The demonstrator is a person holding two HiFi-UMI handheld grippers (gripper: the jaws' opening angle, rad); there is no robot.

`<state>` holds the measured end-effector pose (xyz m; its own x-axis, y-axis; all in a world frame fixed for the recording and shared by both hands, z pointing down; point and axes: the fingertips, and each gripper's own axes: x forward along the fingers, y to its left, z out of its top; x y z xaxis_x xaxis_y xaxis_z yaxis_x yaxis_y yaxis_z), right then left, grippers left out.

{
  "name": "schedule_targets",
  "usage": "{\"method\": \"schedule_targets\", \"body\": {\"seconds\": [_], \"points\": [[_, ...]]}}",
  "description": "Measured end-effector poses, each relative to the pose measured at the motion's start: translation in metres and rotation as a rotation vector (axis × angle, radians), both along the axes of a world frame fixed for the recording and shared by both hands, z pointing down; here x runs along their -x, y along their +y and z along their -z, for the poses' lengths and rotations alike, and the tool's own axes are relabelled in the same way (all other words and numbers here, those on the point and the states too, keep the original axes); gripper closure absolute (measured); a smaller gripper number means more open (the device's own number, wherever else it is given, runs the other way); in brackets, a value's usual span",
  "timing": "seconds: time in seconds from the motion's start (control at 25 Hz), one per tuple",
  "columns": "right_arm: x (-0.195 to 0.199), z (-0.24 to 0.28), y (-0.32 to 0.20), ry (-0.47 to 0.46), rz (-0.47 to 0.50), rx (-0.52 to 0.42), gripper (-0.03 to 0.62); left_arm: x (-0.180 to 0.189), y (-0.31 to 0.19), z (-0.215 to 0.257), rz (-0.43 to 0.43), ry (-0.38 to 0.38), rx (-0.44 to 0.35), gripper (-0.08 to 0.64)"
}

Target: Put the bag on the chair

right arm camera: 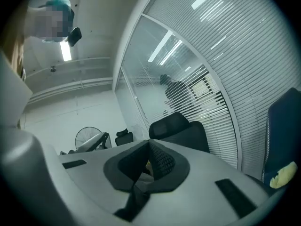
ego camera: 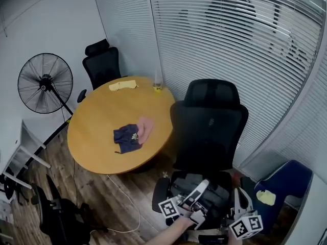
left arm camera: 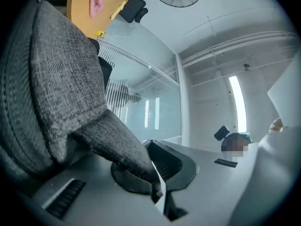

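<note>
A grey fabric bag [ego camera: 210,187] lies on the seat of the black office chair [ego camera: 209,124] just below me. My left gripper [ego camera: 199,190] reaches over the bag. In the left gripper view the bag [left arm camera: 56,74] fills the left side, and a grey flap of it runs down into my left gripper [left arm camera: 157,185], which is shut on it. My right gripper [ego camera: 238,202] hovers at the bag's right edge. In the right gripper view the right gripper [right arm camera: 146,166] is shut with nothing gripped, pointing towards the chair back [right arm camera: 181,128].
A round wooden table [ego camera: 97,116] stands to the left with blue clothing [ego camera: 126,137], a pink cloth [ego camera: 146,128] and a yellow cloth [ego camera: 122,85]. Behind it are a second black chair [ego camera: 102,63] and a fan [ego camera: 45,83]. A blue seat [ego camera: 286,182] is at right, blinds behind.
</note>
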<state>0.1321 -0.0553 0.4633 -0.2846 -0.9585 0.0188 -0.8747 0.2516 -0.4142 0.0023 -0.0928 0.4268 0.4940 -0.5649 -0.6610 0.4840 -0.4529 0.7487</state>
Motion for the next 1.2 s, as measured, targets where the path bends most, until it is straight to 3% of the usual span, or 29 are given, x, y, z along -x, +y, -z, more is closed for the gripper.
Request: {"method": "schedule_targets", "body": {"seconds": [0.4,0.64,0.84,1.2], "points": [[-0.025,-0.011,-0.044,0.004,-0.07,0.047,0.579,-0.008,-0.085,-0.01,0.017,0.0,0.035,0.537],[-0.035,-0.023,-0.061,0.001,-0.03,0.065,0.58,-0.006,-0.109,-0.02,0.079,0.013,0.038,0.537],[-0.036,-0.035,-0.079,0.013,0.035,0.089,0.579,-0.006,-0.115,-0.041,0.133,-0.008,0.099,0.537],[-0.054,-0.038,-0.102,0.004,0.03,0.08,0.58,-0.017,-0.135,-0.051,0.155,-0.008,0.118,0.537]]}}
